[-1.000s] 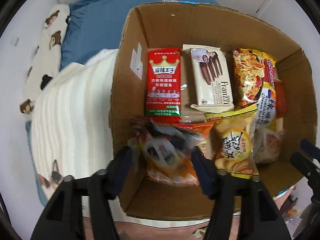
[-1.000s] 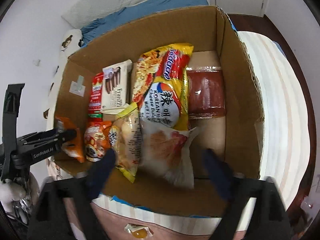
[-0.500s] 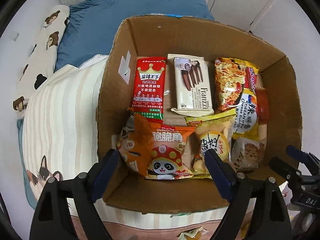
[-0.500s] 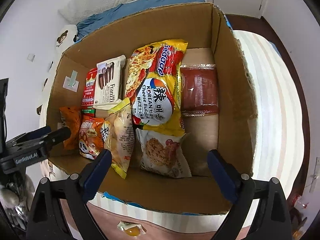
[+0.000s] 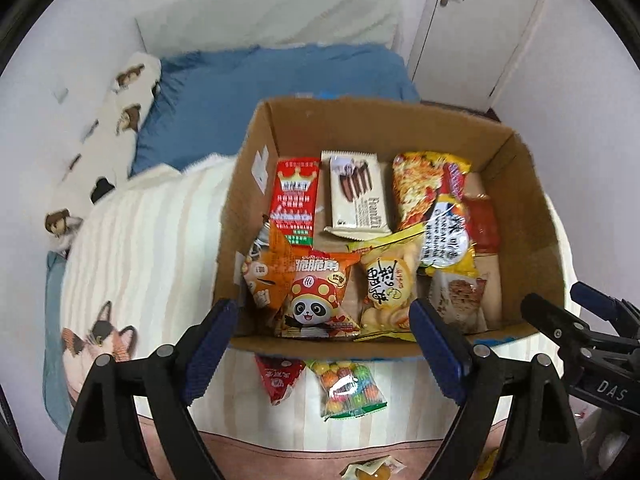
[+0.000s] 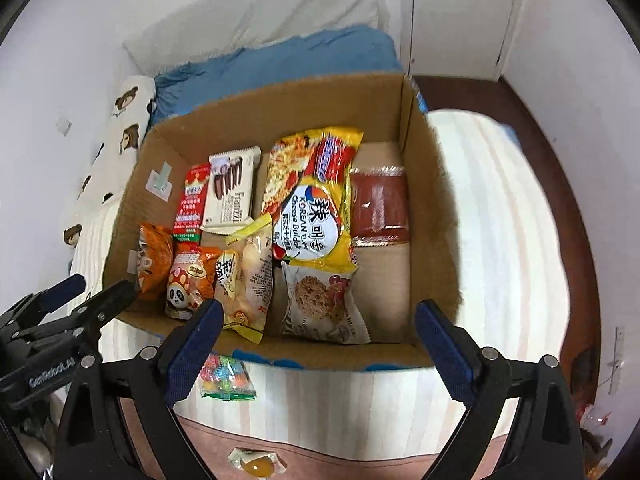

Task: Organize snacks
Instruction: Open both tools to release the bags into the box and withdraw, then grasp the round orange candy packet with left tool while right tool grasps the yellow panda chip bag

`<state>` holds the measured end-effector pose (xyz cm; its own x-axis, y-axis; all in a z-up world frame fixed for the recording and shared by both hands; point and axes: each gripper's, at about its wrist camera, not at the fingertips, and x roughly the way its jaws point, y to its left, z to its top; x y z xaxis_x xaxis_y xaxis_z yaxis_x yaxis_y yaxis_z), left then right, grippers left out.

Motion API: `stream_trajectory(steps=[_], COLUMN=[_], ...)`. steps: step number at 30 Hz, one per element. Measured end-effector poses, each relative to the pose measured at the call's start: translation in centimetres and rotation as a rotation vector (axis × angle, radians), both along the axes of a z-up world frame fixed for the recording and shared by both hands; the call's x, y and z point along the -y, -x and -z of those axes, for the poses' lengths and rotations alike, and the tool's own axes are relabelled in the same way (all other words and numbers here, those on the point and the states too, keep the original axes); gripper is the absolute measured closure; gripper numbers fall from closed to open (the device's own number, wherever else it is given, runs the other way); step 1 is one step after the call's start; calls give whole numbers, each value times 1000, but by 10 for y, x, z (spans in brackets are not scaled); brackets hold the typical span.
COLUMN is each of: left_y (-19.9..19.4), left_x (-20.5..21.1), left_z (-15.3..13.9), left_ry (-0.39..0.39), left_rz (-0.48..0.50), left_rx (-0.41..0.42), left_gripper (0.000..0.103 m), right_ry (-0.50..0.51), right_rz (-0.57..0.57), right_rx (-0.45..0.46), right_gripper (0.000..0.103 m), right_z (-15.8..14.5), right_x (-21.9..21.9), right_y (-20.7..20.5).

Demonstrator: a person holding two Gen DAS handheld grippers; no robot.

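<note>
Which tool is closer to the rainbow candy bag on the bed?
Left. The left tool hangs open right over the candy bag. The right tool is open too, with the bag off to its left.

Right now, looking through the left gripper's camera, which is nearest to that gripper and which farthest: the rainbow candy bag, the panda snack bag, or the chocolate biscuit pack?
1. Rainbow candy bag: on the bedspread, outside the box, nearest the left gripper.
2. Panda snack bag: inside the box, at its near wall.
3. Chocolate biscuit pack: deeper inside, toward the far wall.
</note>
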<state>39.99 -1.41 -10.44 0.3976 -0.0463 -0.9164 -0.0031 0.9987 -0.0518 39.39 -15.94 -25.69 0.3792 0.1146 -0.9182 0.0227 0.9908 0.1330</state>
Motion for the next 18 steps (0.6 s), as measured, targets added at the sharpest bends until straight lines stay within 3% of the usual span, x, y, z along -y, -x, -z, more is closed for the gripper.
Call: stream_trajectory(steps=[8, 18], left_y=[49, 103], left_x=[5, 4], left_z=[-42, -59], left_ry=[-35, -19], left_rz=[6, 2], left_rx=[134, 173], left_gripper=[15, 15], right_ry=[23, -28], right_rz=[-1, -7], right_rx=[121, 180], right_gripper=[5, 5], right_z=[-43, -74], right_x=[-7, -13], right_y=[50, 110])
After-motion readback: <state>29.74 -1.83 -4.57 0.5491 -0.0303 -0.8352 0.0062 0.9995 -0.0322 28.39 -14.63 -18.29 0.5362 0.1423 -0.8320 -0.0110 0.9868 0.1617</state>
